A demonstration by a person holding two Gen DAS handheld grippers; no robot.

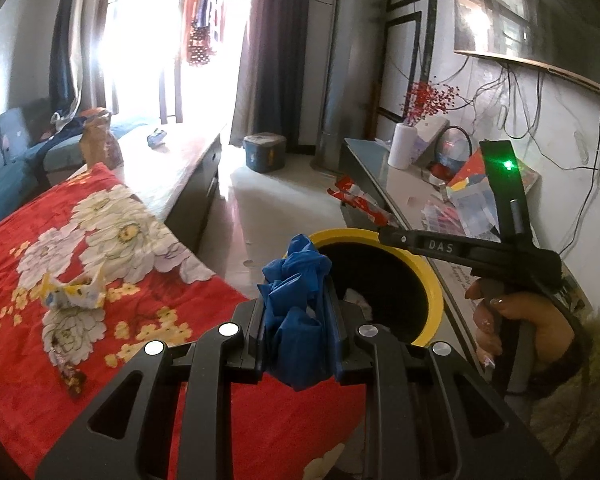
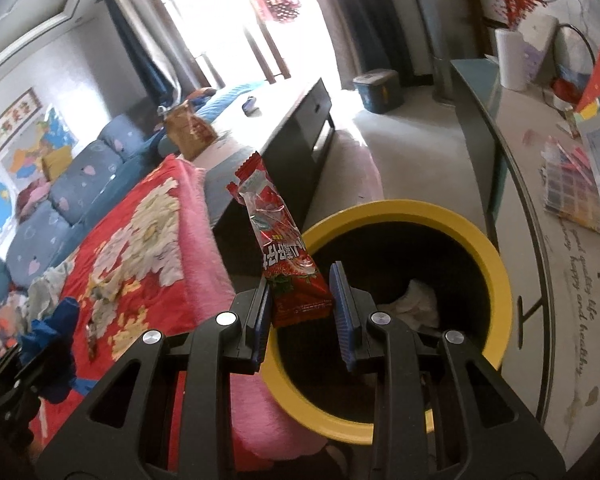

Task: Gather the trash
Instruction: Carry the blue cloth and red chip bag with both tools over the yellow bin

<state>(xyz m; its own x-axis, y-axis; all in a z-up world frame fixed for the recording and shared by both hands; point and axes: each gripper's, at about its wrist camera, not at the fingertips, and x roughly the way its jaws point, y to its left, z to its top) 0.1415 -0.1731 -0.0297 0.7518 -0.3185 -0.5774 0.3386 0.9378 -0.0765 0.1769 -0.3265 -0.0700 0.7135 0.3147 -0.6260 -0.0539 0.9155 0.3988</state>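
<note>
My left gripper (image 1: pixel 296 312) is shut on a crumpled blue glove (image 1: pixel 294 300) just left of the yellow-rimmed trash bin (image 1: pixel 432 276). My right gripper (image 2: pixel 302 304) has its jaws spread; a red snack wrapper (image 2: pixel 278 240) stands between them, leaning on the left pad, over the bin's (image 2: pixel 496 264) left rim. White crumpled paper (image 2: pixel 414 304) lies inside the bin. In the left wrist view the right gripper (image 1: pixel 384 236) reaches over the bin with the wrapper (image 1: pixel 360 200). A crumpled yellow-white wrapper (image 1: pixel 74 292) lies on the red floral blanket (image 1: pixel 32 360).
A low dark table (image 1: pixel 180 168) stands beyond the blanket, with a brown paper bag (image 1: pixel 98 140) on it. A glass-topped side table (image 2: pixel 548 240) with papers and a white roll (image 2: pixel 510 60) is on the right. A blue box (image 1: pixel 264 152) sits on the floor. A blue sofa (image 2: pixel 80 184) is at the left.
</note>
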